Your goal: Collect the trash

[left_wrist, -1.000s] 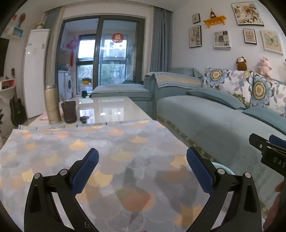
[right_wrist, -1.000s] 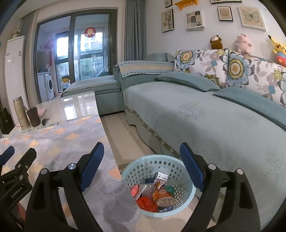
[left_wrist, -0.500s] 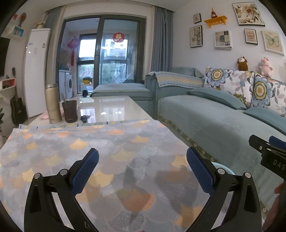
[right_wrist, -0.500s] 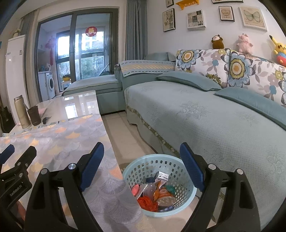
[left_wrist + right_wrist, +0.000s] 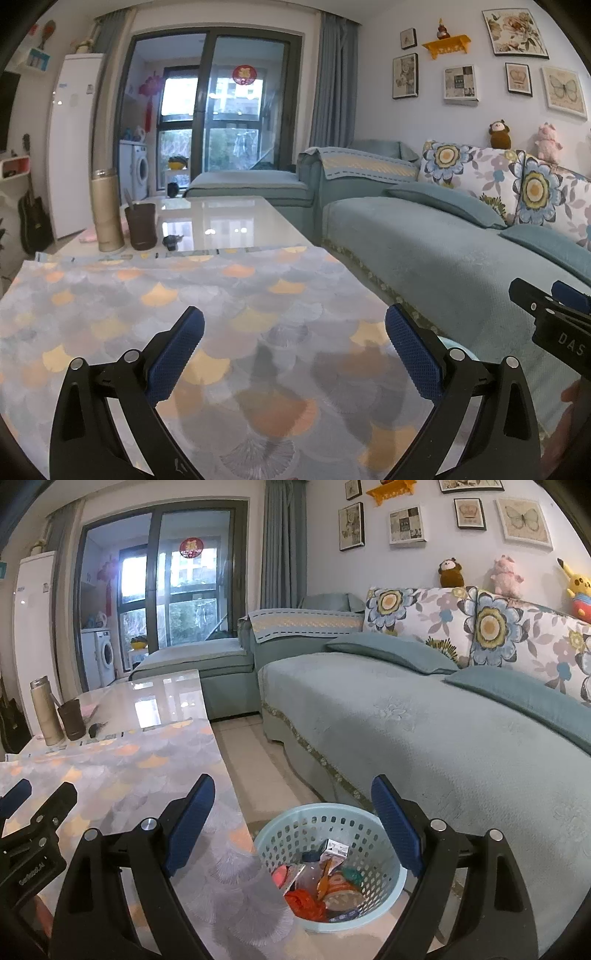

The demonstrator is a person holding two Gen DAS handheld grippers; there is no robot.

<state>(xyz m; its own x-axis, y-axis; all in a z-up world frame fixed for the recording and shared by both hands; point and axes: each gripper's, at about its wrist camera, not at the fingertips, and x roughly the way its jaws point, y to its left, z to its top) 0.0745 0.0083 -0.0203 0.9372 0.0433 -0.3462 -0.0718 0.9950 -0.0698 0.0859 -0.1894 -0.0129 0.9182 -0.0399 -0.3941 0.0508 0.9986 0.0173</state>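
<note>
A light blue perforated basket (image 5: 384, 853) stands on the floor between the table and the sofa. It holds several pieces of trash (image 5: 317, 882): wrappers, a bottle, red and orange scraps. My right gripper (image 5: 293, 827) is open and empty, held above and in front of the basket. My left gripper (image 5: 293, 350) is open and empty over the patterned tablecloth (image 5: 221, 302). No trash shows on the cloth. The right gripper's side shows at the right edge of the left wrist view (image 5: 550, 321). The left gripper's side shows at the left edge of the right wrist view (image 5: 33, 812).
A gold flask (image 5: 106, 210), a brown cup (image 5: 141, 225) and a small dark object (image 5: 171, 240) stand on the glossy far part of the table (image 5: 221, 221). A teal sofa (image 5: 443, 731) runs along the right. Tiled floor (image 5: 255, 771) lies between table and sofa.
Both views have drifted very slightly; the grippers stay open and empty. Nothing else has moved.
</note>
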